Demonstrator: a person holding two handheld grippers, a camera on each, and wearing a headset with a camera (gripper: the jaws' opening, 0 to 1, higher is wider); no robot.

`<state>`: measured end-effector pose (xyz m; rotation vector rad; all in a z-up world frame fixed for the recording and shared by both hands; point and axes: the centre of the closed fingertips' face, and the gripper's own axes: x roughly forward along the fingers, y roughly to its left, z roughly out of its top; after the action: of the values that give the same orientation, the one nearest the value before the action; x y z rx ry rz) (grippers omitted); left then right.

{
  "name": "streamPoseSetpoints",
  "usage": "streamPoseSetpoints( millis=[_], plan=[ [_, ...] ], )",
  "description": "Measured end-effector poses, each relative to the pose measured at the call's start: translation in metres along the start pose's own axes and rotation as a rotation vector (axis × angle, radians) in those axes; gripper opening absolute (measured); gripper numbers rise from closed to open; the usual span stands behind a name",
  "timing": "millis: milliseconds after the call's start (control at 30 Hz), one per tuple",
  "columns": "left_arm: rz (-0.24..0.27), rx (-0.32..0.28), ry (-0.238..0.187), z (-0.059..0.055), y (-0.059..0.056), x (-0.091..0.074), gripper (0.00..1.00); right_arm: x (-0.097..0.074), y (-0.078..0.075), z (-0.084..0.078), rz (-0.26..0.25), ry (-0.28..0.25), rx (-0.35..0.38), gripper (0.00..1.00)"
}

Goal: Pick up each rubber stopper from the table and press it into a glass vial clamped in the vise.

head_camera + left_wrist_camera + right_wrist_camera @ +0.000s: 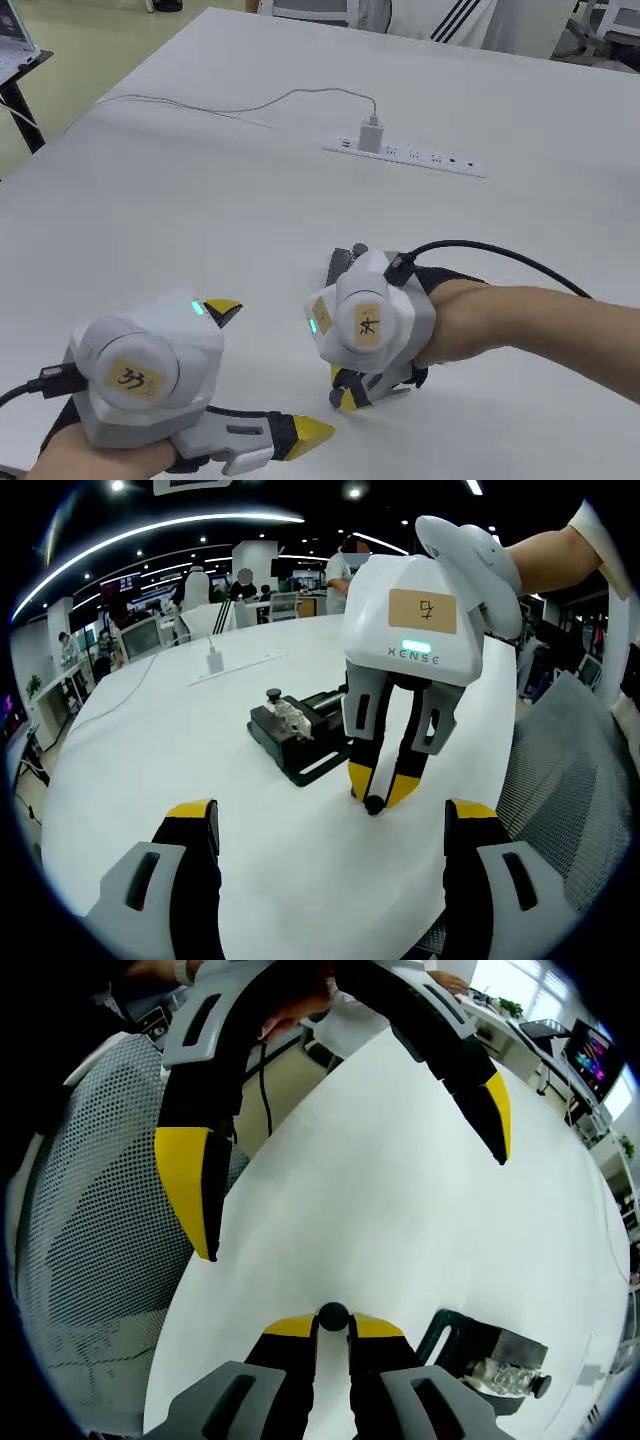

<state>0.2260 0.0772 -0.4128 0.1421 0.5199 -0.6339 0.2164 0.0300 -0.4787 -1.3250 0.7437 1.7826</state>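
A small black rubber stopper [332,1315] is pinched at the table surface between the yellow tips of my right gripper [332,1328], which is shut on it. That gripper [347,397] points down at the white table; in the left gripper view the right gripper [378,792] holds the same stopper [374,804]. Just beyond it sits the black vise [300,742] with a glass vial [291,716] clamped in it; the vise [480,1355] lies to the right of my right jaws. My left gripper [266,370] stands wide open, empty, facing the right gripper.
A white power strip [405,155] with a plugged charger and its cable lies far across the white table [200,200]. A grey mesh chair [570,770] stands at the table's near edge. People and desks fill the background.
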Motion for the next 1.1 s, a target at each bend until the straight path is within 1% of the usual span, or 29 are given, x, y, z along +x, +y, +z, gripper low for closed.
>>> streamPoseSetpoints(
  millis=[167,200,333,467,500,533,633,867,1100],
  plan=[
    [0.001,-0.002,-0.001,0.000,0.000,0.000,0.92,0.000,-0.001,0.001,-0.002,-0.009,0.020,0.08],
    [0.001,-0.002,0.000,-0.001,0.000,0.000,0.92,-0.001,-0.001,0.002,0.003,-0.016,0.043,0.08],
    [0.001,-0.005,0.000,-0.002,0.000,0.000,0.92,-0.005,-0.004,0.005,-0.005,-0.047,0.083,0.07],
    [-0.002,-0.005,0.002,-0.003,-0.001,0.000,0.92,-0.014,-0.010,0.006,-0.011,-0.086,0.141,0.07],
    [-0.003,-0.005,0.002,-0.003,-0.002,0.000,0.92,-0.017,-0.011,0.006,-0.009,-0.091,0.147,0.07],
    [-0.004,-0.005,0.002,-0.003,-0.002,0.000,0.92,-0.020,-0.014,0.006,-0.021,-0.101,0.159,0.07],
    [-0.006,-0.004,0.001,-0.003,-0.002,0.000,0.92,-0.027,-0.018,0.004,-0.028,-0.111,0.177,0.06],
    [-0.013,-0.001,0.003,-0.003,-0.002,0.001,0.92,-0.043,-0.027,-0.003,-0.049,-0.103,0.187,0.06],
    [-0.019,0.001,0.001,-0.004,-0.002,0.002,0.92,-0.059,-0.038,-0.007,-0.070,-0.093,0.177,0.06]
  ],
)
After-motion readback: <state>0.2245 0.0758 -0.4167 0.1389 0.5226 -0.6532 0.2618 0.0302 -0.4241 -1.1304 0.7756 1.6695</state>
